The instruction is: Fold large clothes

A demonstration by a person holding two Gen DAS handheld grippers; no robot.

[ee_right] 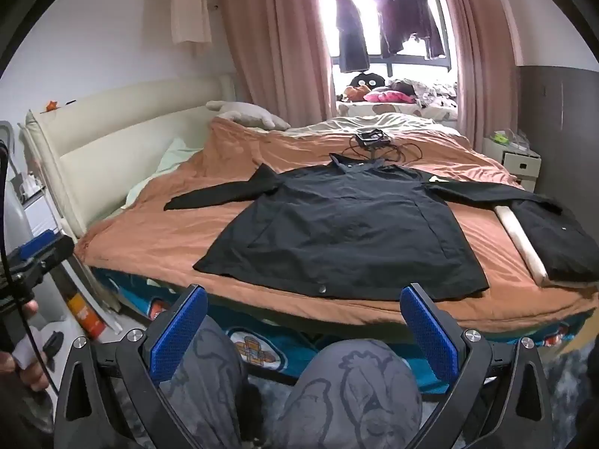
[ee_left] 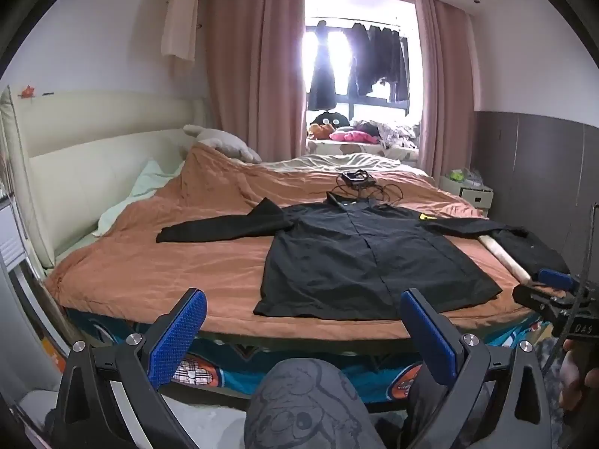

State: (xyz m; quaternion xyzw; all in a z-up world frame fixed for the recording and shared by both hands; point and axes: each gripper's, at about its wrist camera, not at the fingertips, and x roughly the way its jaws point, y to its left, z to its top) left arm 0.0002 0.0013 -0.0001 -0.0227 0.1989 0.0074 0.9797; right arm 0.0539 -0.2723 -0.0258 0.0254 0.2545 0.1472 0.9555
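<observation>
Well, from the left wrist view, the left gripper point(ee_left: 303, 333) hangs short of the bed's near edge with its blue-padded jaws spread wide and nothing between them. Beyond it, at about twelve o'clock, the black jacket point(ee_left: 370, 258) lies flat, front up, on the orange quilt point(ee_left: 168, 262), its hem toward the viewer and its collar toward the window point(ee_left: 359, 56). One sleeve reaches out to nine o'clock; the other runs to three o'clock and drapes over a pale roll point(ee_left: 503, 258) near the bed's right edge. A small dark device with cables point(ee_left: 355, 179) sits just past the collar. The right gripper point(ee_left: 554, 288) shows at three o'clock, held by a hand point(ee_left: 578, 381). A knee in grey cartoon-print trousers point(ee_left: 299, 404) fills the six o'clock area.

Then the right wrist view: the right gripper point(ee_right: 303, 329) is likewise wide open and empty, short of the mattress. The black jacket point(ee_right: 337, 224) spreads at twelve o'clock across the orange quilt point(ee_right: 149, 239), a snap visible at its hem. Its far sleeve crosses the pale roll point(ee_right: 520, 243) toward two o'clock. The left gripper point(ee_right: 37, 254) appears at nine o'clock, and the hand point(ee_right: 26, 363) holding it shows below. Both knees in the grey cartoon-print trousers point(ee_right: 355, 393) sit at six o'clock. Dark clothes hang in the window point(ee_right: 389, 18) between pink curtains point(ee_right: 277, 37).
</observation>
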